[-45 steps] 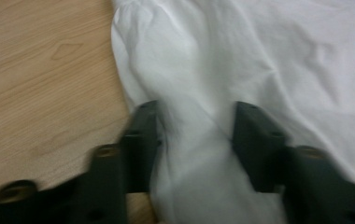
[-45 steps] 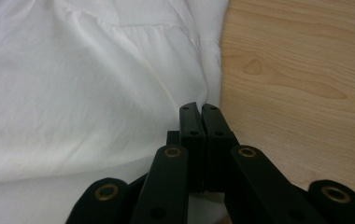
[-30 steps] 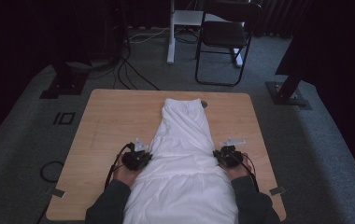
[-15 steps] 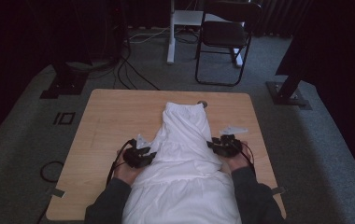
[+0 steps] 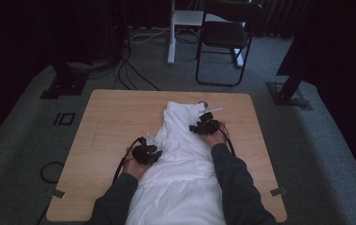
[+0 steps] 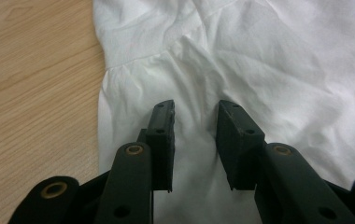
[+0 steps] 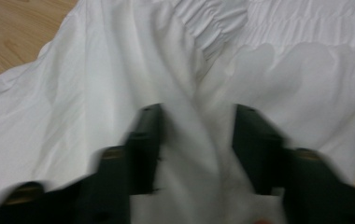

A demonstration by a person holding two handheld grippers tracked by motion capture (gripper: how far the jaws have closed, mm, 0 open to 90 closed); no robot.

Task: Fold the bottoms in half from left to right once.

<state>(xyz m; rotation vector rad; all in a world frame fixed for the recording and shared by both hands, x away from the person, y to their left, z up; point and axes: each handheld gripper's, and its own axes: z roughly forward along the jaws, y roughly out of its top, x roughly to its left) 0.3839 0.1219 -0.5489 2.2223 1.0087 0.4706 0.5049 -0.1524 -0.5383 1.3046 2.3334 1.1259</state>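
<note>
White garment [image 5: 181,154] lies lengthwise down the middle of the wooden worktop [image 5: 110,126], its gathered end toward the far edge and its wide end spilling off the near side by the person. Left tool [image 6: 195,135] sits on the cloth just inside its left border, jaws apart with a soft ridge of fabric between them — probably lined up to pinch that fold. Right tool [image 7: 196,140] rests farther up near the elastic band, jaws also apart over a raised crease, though blur hides any contact — likely placed to gather the narrower end.
</note>
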